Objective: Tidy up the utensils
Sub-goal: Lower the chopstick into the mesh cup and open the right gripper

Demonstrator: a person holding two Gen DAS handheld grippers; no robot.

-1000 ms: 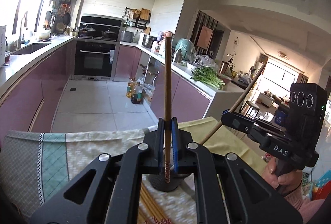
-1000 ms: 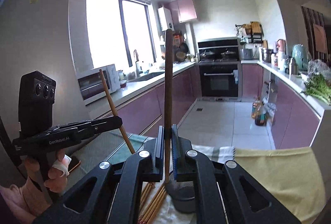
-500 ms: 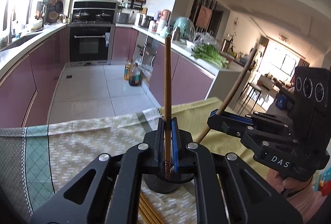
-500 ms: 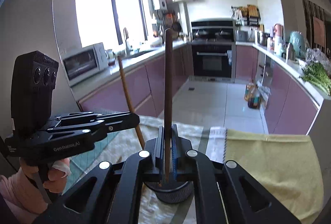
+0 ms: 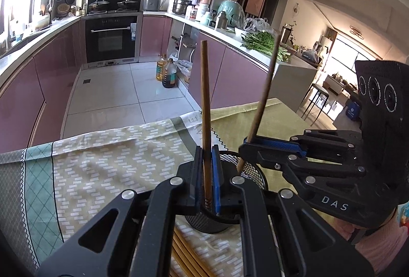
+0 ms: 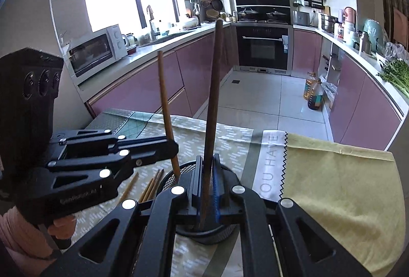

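Left wrist view: both tools point(image 5: 207, 169) point(image 5: 246, 146) clamp upright chopsticks point(image 5: 205, 98) over the mesh holder point(image 5: 255, 174).

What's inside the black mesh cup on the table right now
The tips of two chopsticks, one clamped in the left claw, one in the right claw, reach into the mesh cup. The claws cover its bottom, so other contents cannot be seen.

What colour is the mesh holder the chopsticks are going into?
Black. The mesh holder shows best in the left wrist view.
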